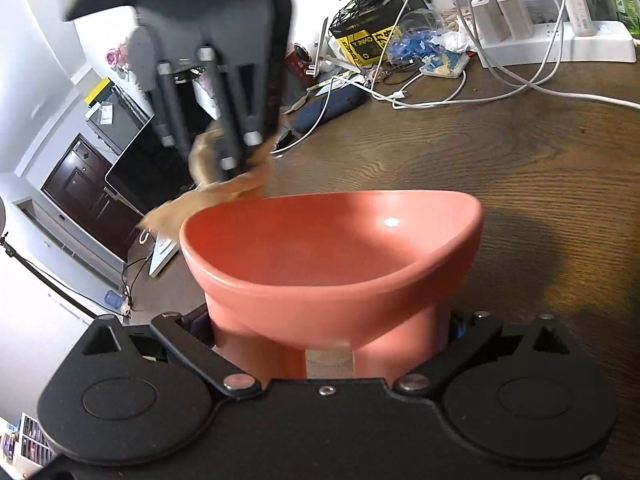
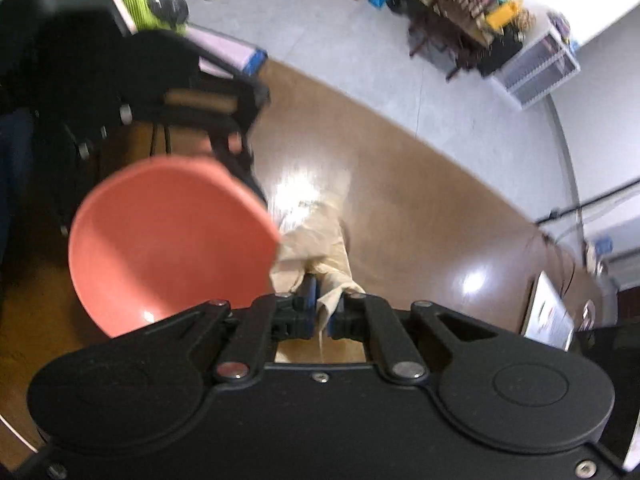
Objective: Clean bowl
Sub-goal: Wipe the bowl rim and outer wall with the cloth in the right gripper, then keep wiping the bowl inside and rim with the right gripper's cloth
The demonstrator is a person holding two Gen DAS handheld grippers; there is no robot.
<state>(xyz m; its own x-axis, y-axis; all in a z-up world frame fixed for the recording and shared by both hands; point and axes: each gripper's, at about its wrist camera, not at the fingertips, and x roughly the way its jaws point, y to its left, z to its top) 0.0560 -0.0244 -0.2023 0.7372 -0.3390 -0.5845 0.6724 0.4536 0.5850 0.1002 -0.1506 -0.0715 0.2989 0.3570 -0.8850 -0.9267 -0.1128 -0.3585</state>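
Observation:
A salmon-red bowl (image 1: 332, 256) is held by its foot in my left gripper (image 1: 328, 332), lifted above the brown wooden table and tilted. My right gripper (image 2: 323, 312) is shut on a beige cloth (image 2: 320, 240). In the left wrist view the right gripper (image 1: 236, 164) hangs above the bowl's far left rim with the cloth (image 1: 224, 192) dangling at the rim. In the right wrist view the bowl (image 2: 168, 240) sits left of the cloth, its rim touching it.
The wooden table (image 1: 500, 160) carries white cables (image 1: 460, 96), a power strip with chargers (image 1: 560, 40), a black-yellow box (image 1: 368, 40) and a dark pouch (image 1: 328, 104) at its far side. A monitor (image 1: 144, 176) stands at the left. Shelves (image 2: 536, 72) stand on the grey floor.

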